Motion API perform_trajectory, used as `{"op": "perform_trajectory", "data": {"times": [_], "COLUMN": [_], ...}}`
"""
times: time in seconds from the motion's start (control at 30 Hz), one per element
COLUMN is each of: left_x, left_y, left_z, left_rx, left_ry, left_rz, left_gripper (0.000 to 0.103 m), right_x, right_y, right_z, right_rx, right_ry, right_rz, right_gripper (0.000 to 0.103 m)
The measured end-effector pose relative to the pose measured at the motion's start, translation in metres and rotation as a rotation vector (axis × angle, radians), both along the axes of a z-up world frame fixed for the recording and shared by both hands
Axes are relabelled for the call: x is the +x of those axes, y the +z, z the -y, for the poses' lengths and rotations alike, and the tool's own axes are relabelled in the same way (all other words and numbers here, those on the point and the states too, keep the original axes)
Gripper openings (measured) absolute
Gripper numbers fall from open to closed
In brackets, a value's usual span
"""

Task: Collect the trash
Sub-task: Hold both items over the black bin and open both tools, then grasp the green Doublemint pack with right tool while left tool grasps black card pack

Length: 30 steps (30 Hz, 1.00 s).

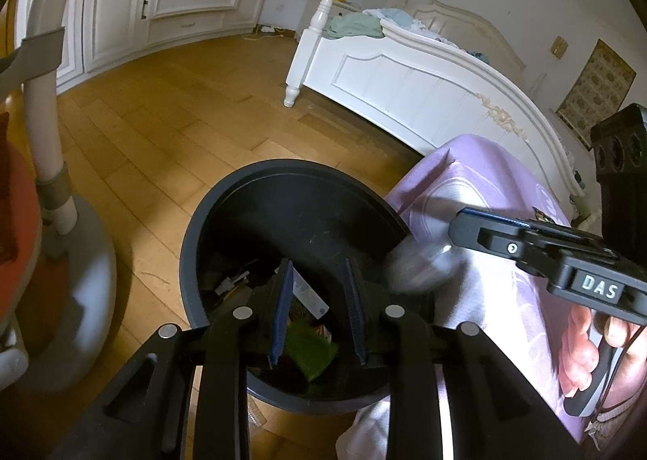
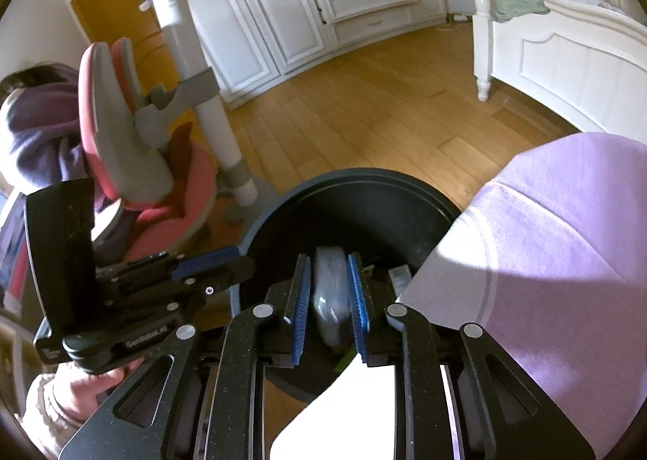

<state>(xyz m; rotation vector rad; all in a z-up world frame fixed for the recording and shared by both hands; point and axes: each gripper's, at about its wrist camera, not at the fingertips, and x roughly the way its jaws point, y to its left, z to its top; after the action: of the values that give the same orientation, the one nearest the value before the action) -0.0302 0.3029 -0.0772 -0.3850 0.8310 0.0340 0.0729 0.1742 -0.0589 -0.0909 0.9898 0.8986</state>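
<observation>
"DAS" on right gripper (image 1: 465, 229), "GenRobot.AI" on left gripper (image 2: 226, 262)

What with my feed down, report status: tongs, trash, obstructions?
Left tongs open, empty, over black bin. Right tongs open, blurred grey trash piece loose between them, over bin. Purple cloth beside bin, not blocking.

A grey object (image 2: 329, 294) between the right gripper's (image 2: 327, 294) jaws is motion-blurred, its kind unclear; in the left wrist view it is only a pale smear (image 1: 416, 268) at the bin's (image 1: 226, 193) right rim. The left gripper (image 1: 319, 310) hides part of the bin's litter. The chair (image 1: 24, 217) is cut off at the left edge
</observation>
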Motion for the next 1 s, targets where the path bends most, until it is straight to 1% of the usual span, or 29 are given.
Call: {"op": "perform_trajectory", "data": {"times": [0.03,0.07,0.1,0.13,0.23,0.27,0.3,0.37,0.4,0.43,0.53,0.7,0.83,0.9,1.0], "left_x": [0.000,0.000,0.000,-0.001,-0.001,0.000,0.000,0.002,0.003,0.004,0.012,0.032,0.051,0.061,0.079], "left_y": [0.001,0.002,0.004,0.005,0.008,0.010,0.012,0.017,0.019,0.021,0.030,0.047,0.055,0.058,0.059], "left_z": [0.001,0.002,0.003,0.004,0.009,0.011,0.014,0.022,0.026,0.031,0.051,0.100,0.141,0.164,0.201], "left_rx": [0.004,0.009,0.017,0.024,0.040,0.046,0.057,0.072,0.074,0.075,0.078,0.096,0.100,0.108,0.125], "left_ry": [0.005,0.009,0.015,0.018,0.019,0.019,0.020,0.013,0.008,0.003,-0.039,-0.140,-0.207,-0.249,-0.321], "left_rz": [0.000,0.001,0.009,0.017,0.022,0.022,0.025,0.034,0.036,0.038,0.048,0.069,0.087,0.091,0.097], "left_gripper": [0.041,0.054,0.062,0.064,0.072,0.078,0.081,0.084,0.088,0.089,0.089,0.089,0.089,0.089,0.089], "right_x": [0.000,0.000,0.000,-0.001,0.001,0.001,0.002,0.002,0.002,0.002,0.004,0.005,0.005,0.004,0.005], "right_y": [0.001,0.003,0.005,0.009,0.014,0.016,0.018,0.022,0.023,0.025,0.029,0.035,0.032,0.028,0.018], "right_z": [0.002,0.004,0.007,0.011,0.020,0.025,0.030,0.045,0.051,0.062,0.090,0.142,0.198,0.223,0.249], "right_rx": [0.006,0.015,0.025,0.037,0.061,0.071,0.081,0.103,0.110,0.120,0.137,0.129,0.124,0.098,0.051], "right_ry": [-0.005,-0.013,-0.021,-0.030,-0.042,-0.049,-0.056,-0.081,-0.093,-0.113,-0.166,-0.265,-0.360,-0.409,-0.464], "right_rz": [0.003,0.012,0.022,0.034,0.024,0.021,0.020,0.020,0.019,0.016,0.020,0.065,0.095,0.120,0.137], "right_gripper": [0.047,0.061,0.068,0.073,0.073,0.073,0.073,0.073,0.073,0.073,0.073,0.073,0.073,0.073,0.073]}}
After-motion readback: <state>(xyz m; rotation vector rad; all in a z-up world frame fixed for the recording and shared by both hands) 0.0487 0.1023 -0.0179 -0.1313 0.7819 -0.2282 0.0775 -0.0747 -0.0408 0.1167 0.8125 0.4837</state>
